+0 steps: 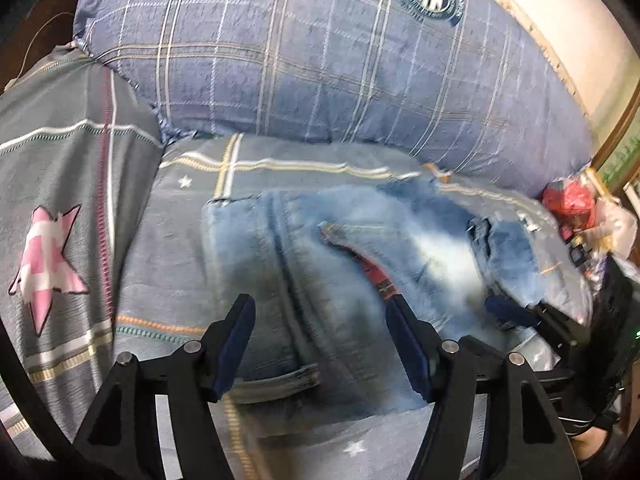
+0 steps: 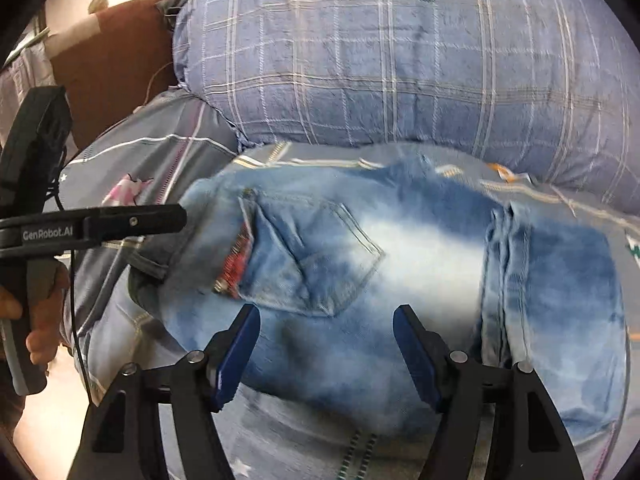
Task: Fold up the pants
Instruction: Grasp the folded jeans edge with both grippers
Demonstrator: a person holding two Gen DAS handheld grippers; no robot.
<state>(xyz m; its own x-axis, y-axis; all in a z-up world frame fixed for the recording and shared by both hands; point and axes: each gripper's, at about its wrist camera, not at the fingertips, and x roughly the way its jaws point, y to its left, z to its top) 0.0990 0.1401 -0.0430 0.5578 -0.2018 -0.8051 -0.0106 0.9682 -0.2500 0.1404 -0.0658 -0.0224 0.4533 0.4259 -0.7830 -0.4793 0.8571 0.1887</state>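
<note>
In the left wrist view, the left gripper [image 1: 320,312] fills the bottom of the frame. Its jaws stand wide apart and hold nothing; the blue pads [image 1: 236,344] hang above the cloth without touching it. In the right wrist view, the right gripper [image 2: 326,320] sits in the same low place, also with wide, empty jaws.

Just beyond the fingertips lie the pants [image 2: 360,264], light blue washed jeans already folded into a compact bundle in the middle of both frames. A back pocket [image 2: 320,256] faces up, and a red patterned lining shows at the waistband, left of center in the right view. The pants rest on a grey bed sheet [image 1: 160,264] with thin stripes and small white stars.

At the left edge of the right view the left gripper appears from the side, with a hand [image 2: 40,320] around its handle.

Further back, in the upper part of both frames, a large blue checked pillow [image 1: 320,60] with a round emblem leans behind the pants. At the left of the left view there is a grey cover with a pink star [image 1: 48,264]. Some red and white bags [image 1: 576,208] sit at the right edge, blurred.
</note>
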